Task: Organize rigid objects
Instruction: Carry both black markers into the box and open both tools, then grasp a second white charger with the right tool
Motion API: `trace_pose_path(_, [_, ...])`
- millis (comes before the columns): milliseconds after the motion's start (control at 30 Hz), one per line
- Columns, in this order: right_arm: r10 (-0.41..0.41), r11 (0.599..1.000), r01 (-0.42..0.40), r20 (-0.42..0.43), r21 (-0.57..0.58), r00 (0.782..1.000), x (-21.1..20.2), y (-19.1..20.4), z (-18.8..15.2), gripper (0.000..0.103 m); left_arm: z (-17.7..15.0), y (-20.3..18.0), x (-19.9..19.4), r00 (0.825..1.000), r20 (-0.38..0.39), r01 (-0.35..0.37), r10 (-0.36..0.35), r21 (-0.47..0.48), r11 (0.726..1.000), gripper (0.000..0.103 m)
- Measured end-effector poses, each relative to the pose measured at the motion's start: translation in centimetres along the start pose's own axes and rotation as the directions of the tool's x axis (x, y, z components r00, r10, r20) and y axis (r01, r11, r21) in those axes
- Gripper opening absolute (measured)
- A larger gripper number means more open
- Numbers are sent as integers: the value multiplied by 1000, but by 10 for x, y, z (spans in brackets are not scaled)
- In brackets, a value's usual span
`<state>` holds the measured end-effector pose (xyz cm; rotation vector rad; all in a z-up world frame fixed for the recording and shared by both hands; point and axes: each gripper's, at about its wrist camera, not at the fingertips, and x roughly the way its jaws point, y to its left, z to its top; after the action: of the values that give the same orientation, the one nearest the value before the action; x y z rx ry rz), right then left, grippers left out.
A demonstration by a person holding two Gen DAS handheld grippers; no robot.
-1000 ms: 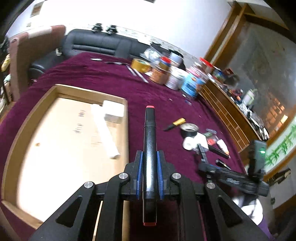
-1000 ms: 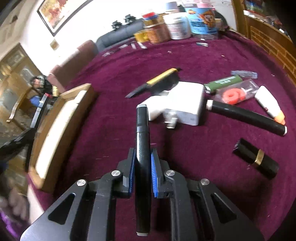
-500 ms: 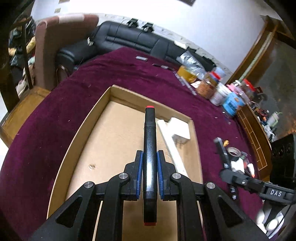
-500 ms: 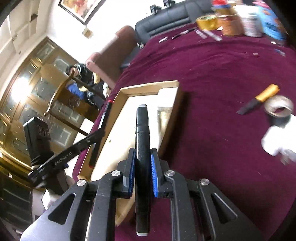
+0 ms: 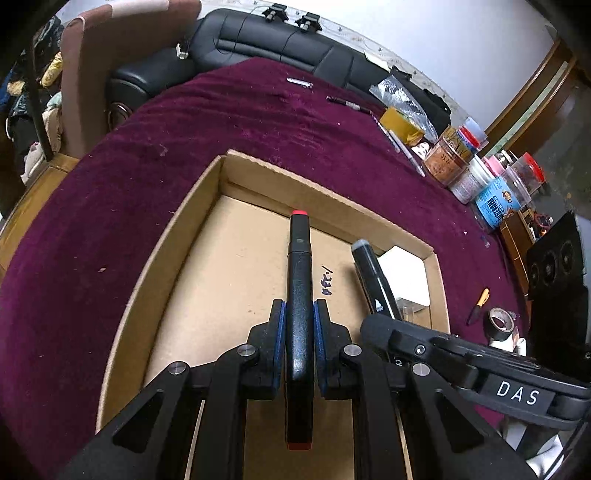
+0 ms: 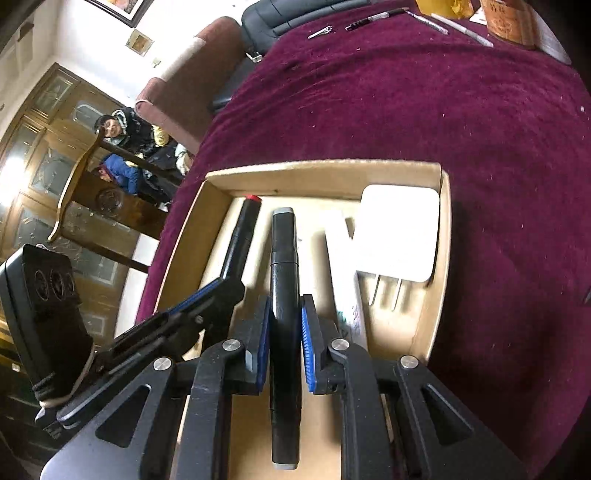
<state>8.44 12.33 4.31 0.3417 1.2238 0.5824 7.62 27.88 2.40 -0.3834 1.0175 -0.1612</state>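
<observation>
Both grippers, left gripper [image 5: 299,328] clenched on the red-capped marker [image 5: 298,280] and right gripper [image 6: 283,325] on the grey-capped marker [image 6: 282,280], hang over the cardboard tray [image 5: 177,236]; lower them flat, probably parallel beside the white adapter [image 6: 397,232], before releasing.

Black tongs [image 5: 299,325] (blue pads [image 5: 279,332], silver screws [image 5: 246,350]); a white "DAS" label [image 5: 517,393].

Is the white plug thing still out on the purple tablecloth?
No, the white plug lies inside the cardboard box, in its far corner beside a white tube.

sofa [image 5: 280,40] – black, far edge | armchair [image 6: 192,70] (brownish-red) | framed picture [image 6: 118,7] – on wall
</observation>
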Motion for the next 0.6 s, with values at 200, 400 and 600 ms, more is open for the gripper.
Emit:
trace_pose_path(200, [-52, 999, 52, 11, 1, 999, 1, 2, 6, 15, -1, 4, 1, 1000, -9, 17, -18, -40, 999, 22])
trace_pose_path(400, [-41, 999, 42, 64, -12, 997, -20, -2, 2, 25, -2, 9, -22, 999, 39, 12, -8, -84, 996, 51])
trace_pose_path(600, [-58, 994, 71, 163, -77, 985, -67, -4, -18, 25, -23, -13, -58, 985, 128, -109, 112, -31, 994, 63])
